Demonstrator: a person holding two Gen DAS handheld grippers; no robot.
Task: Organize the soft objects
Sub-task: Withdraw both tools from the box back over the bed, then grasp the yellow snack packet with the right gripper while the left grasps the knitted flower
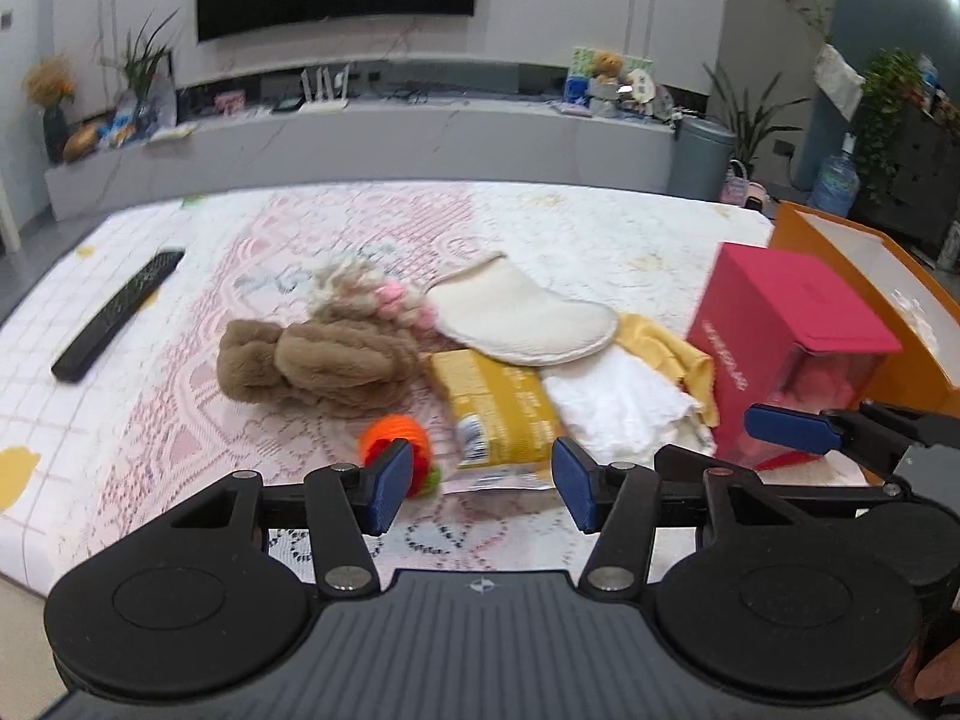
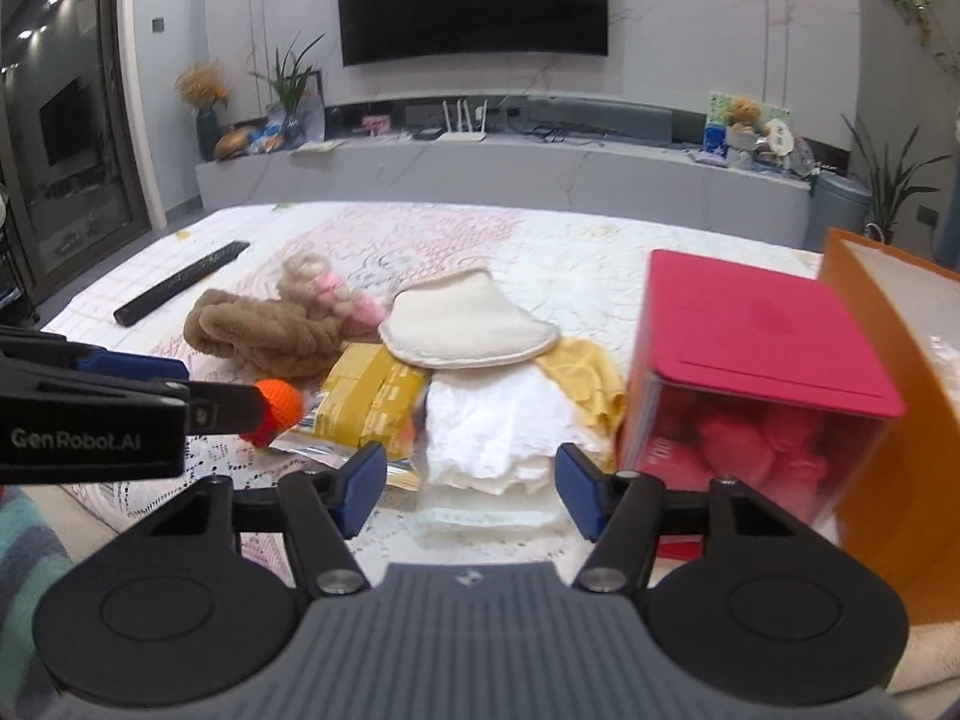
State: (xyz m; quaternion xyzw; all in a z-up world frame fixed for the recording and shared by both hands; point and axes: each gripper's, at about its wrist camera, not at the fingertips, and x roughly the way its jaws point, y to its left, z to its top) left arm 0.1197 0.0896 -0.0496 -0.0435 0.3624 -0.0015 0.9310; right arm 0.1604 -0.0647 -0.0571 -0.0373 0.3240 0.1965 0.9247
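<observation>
A heap of soft things lies on the lace-covered table [image 1: 120, 324]: a brown plush [image 1: 312, 369], a cream and pink knitted piece [image 1: 366, 288], a cream slipper [image 1: 522, 318], a yellow cloth [image 1: 672, 348], a white towel [image 1: 618, 402], a yellow packet [image 1: 498, 408] and an orange knitted ball [image 1: 396, 435]. My left gripper [image 1: 483, 483] is open, just short of the ball and packet. My right gripper [image 2: 471, 489] is open in front of the white towel [image 2: 498, 426]; the slipper [image 2: 468, 324] and the ball [image 2: 276, 405] lie beyond.
A red box [image 1: 786, 348] with a clear front stands right of the heap, with an orange open box [image 1: 870, 288] behind it. A black remote [image 1: 117, 312] lies at the left. A TV wall and low shelf stand beyond the table.
</observation>
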